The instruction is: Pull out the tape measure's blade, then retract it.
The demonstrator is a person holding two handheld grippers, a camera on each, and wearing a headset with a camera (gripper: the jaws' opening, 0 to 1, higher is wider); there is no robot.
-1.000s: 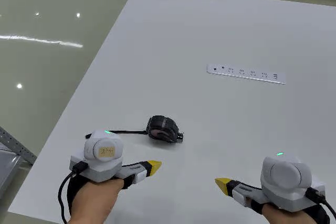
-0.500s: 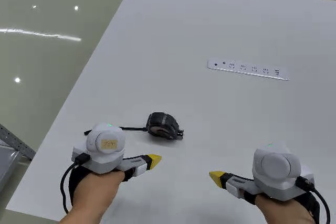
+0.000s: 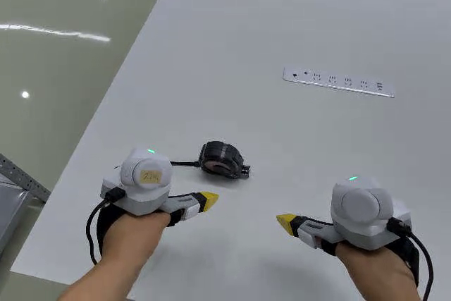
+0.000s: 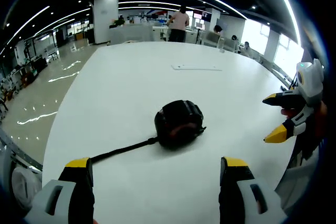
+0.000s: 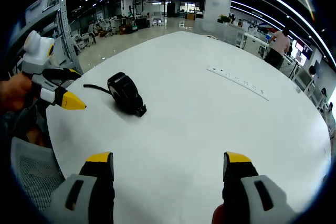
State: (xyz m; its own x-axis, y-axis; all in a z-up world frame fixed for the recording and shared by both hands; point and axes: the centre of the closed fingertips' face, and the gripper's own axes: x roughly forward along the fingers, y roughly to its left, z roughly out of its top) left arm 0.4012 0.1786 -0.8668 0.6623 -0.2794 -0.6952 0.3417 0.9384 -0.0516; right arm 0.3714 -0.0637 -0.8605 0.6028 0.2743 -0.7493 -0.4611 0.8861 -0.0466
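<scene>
Ahead of the left gripper, a little beyond its yellow tips, the tape measure rests on the white table, touched by neither gripper. Its black strap trails back toward that gripper's left jaw. The right gripper stands farther off, with the case ahead of it and to the left of its jaws.

Jaw state: in each gripper view the two jaws are spread wide apart and hold nothing.

Change over the last second: both grippers stand nearer to the case. The left tips have crept up on it from directly behind. The right gripper has advanced from the other side, and its tip points toward the end of the case where the small hook shows. The tape measure keeps its place relative to the power strip, well beyond both grippers. The drift of the whole scene in the head view is therefore the headset's, not the tape measure's.

Meaning for the task: this is still the approach. The blade looks fully wound in, so neither the pull nor the retraction has begun. The converging paths suggest that the left gripper is to clamp the case while the right pinches the hook.
</scene>
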